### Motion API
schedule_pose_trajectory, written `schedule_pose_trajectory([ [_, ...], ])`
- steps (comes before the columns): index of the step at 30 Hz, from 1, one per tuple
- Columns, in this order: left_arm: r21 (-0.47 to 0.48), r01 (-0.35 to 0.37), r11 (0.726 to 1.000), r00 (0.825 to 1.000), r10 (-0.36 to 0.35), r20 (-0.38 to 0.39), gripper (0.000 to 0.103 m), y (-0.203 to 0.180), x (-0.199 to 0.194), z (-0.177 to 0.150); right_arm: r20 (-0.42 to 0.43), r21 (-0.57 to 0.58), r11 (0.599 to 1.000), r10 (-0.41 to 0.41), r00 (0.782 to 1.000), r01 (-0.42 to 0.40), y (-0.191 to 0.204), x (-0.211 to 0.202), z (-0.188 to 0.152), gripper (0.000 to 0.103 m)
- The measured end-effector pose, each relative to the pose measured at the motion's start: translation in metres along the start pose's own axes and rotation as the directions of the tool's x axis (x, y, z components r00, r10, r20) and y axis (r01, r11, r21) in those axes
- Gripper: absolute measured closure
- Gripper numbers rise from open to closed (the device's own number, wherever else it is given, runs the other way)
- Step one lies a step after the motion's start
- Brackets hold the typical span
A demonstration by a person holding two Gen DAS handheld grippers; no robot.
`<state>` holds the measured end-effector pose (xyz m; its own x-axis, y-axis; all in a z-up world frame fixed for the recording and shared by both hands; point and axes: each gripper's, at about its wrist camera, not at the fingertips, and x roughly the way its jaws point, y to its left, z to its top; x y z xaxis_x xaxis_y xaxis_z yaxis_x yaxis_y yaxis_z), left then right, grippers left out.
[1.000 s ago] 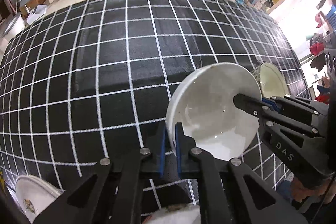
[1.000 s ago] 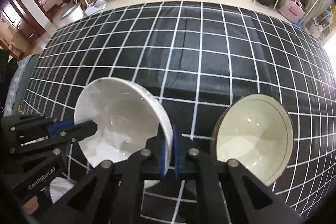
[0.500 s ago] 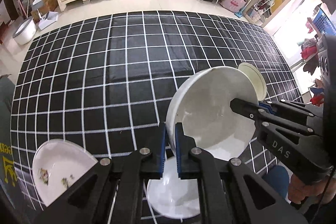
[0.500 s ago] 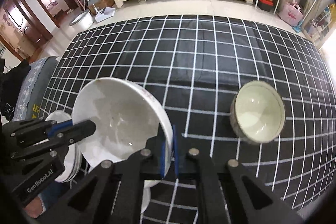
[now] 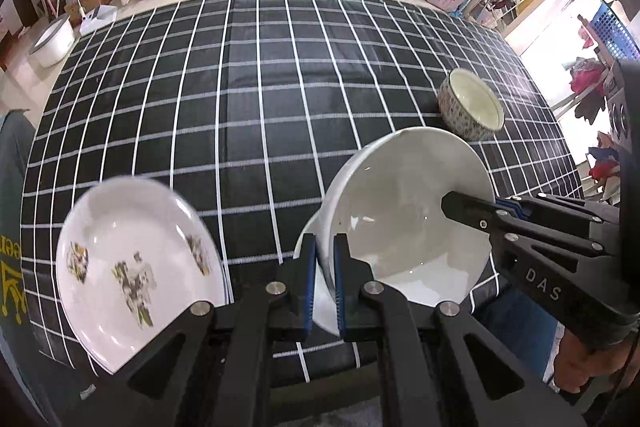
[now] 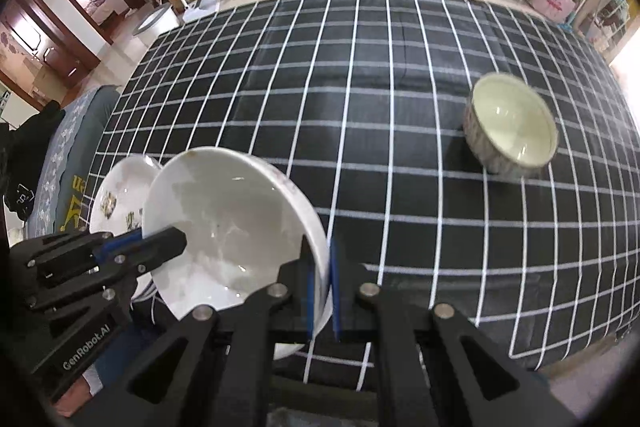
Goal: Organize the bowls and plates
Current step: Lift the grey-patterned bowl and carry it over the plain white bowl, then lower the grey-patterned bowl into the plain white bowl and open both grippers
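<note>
Open cloth (image 5: 248, 99) centre, floral plate (image 5: 132, 267) left, patterned bowl (image 5: 470, 105) right (both obstacles)

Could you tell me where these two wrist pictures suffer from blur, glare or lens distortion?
Left wrist view: the flowered plate is smeared by motion blur, bright window light washes out the right edge, and the grid tablecloth bulges from the fisheye. Right wrist view: the patterned bowl is slightly blurred, the white bowl carries small glints, and dark vignetting rings the corners.

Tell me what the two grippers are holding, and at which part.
Both hold one white bowl by its rim: the left gripper on one side, the right gripper on the opposite side.
</note>
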<state>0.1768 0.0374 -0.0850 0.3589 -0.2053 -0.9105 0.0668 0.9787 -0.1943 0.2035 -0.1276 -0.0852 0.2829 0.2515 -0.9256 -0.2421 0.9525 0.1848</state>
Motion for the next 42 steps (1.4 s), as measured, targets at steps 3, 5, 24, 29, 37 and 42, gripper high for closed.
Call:
schedule_pose_trajectory([
  [3,-0.004,0.003,1.0,1.0,-0.003,-0.014,0.096,0.003,0.005,-0.011,-0.021,0.013,1.0,0.005,1.0,-0.004,0.001,0.006,-0.007,0.093],
  [5,-0.01,0.003,1.0,1.0,-0.003,-0.022,0.096,0.003,0.007,-0.017,-0.032,0.022,1.0,0.01,0.999,-0.009,0.004,0.009,-0.013,0.093],
  [24,-0.016,-0.006,1.0,0.998,0.005,-0.059,0.096,0.002,0.026,-0.018,-0.112,0.117,0.992,0.068,0.991,-0.054,-0.007,0.03,-0.023,0.093],
  [29,-0.032,-0.007,0.999,0.997,0.004,-0.073,0.096,0.008,0.029,-0.021,-0.117,0.116,0.992,0.071,0.991,-0.057,-0.005,0.035,-0.021,0.093],
  [37,-0.034,-0.022,0.999,0.997,0.019,-0.07,0.095,0.01,0.03,-0.02,-0.108,0.095,0.995,0.052,0.993,-0.042,-0.003,0.035,-0.017,0.093],
  [42,-0.034,-0.03,0.999,0.998,0.028,-0.05,0.095,0.01,0.024,-0.019,-0.097,0.107,0.994,0.05,0.994,-0.04,-0.005,0.029,-0.017,0.091],
])
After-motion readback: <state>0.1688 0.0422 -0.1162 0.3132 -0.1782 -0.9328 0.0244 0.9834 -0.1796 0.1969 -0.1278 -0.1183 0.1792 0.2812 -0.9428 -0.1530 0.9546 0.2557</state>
